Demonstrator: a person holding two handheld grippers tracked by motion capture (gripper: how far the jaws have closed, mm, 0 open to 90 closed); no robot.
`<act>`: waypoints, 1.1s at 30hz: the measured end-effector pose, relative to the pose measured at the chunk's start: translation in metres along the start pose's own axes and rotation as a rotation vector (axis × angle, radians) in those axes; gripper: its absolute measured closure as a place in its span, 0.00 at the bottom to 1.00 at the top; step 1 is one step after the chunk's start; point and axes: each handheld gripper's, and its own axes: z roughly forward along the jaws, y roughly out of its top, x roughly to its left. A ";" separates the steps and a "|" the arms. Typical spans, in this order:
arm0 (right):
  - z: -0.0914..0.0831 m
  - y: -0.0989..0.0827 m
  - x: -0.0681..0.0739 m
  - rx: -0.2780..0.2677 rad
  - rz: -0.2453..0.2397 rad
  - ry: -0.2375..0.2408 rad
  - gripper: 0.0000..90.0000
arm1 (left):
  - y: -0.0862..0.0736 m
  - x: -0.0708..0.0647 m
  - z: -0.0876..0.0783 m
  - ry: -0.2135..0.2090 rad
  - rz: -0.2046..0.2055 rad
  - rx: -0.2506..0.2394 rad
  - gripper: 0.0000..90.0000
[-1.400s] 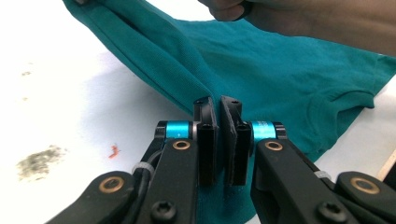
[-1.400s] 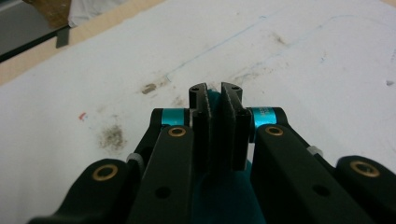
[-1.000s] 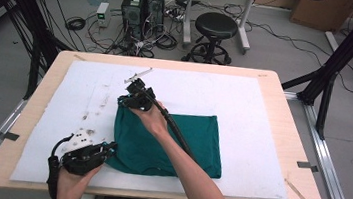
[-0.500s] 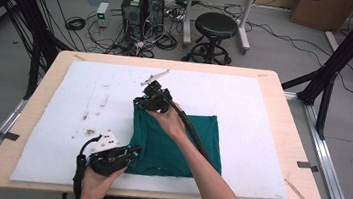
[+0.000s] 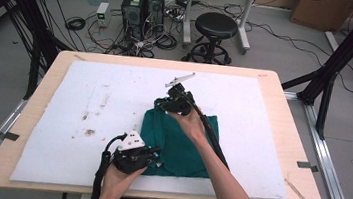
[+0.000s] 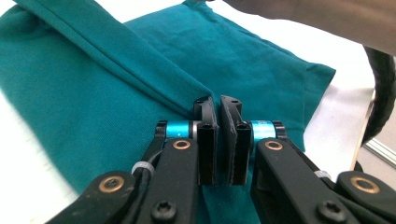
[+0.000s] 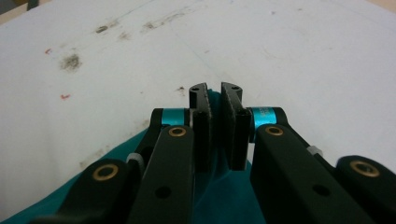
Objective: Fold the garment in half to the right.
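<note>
A teal cloth (image 5: pixel 187 143) lies on the white mat (image 5: pixel 90 89), right of the middle. My left gripper (image 5: pixel 157 151) is at the cloth's near left corner, shut on a fold of it (image 6: pixel 93 93); the left gripper view has the fold running into the closed jaws (image 6: pixel 218 107). At the far left corner my right gripper (image 5: pixel 163 104) is shut on the cloth as well, and teal fabric (image 7: pixel 219 191) shows between its jaws (image 7: pixel 215 100) in the right gripper view. The gripped left edge is lifted over the rest of the cloth.
The mat covers most of the wooden table (image 5: pixel 285 102) and has dark stains (image 5: pixel 87 132) on its left half. Beyond the far edge a black stool (image 5: pixel 216 26), computer cases (image 5: pixel 140 0) and cables stand on the floor. A black frame post (image 5: pixel 341 53) rises at right.
Both grippers have moved to the right, carrying the cloth's left edge with them. The cloth now covers a narrower area, folded over on itself.
</note>
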 end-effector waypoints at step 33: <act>-0.045 -0.053 -0.051 -0.001 0.118 -0.033 0.94 | 0.026 -0.044 0.068 -0.034 0.068 0.068 0.94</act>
